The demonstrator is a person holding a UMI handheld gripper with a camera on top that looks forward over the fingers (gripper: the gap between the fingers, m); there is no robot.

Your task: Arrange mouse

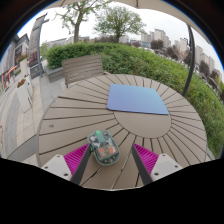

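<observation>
A small mouse [103, 148] with a translucent greenish shell lies on the round wooden slatted table [70, 115]. It sits between my fingers, close to the left pink pad [76, 157], with a wide gap to the right pad [145, 157]. My gripper [110, 160] is open and low over the table's near edge. A blue rectangular mouse pad [137, 98] lies flat on the table beyond the mouse, a little to the right.
A wooden bench [82, 68] stands beyond the table's far left edge, and chairs [24, 95] stand on the paving to the left. A green hedge [150, 60] runs behind the table, and a dark pole [190, 60] rises at the right.
</observation>
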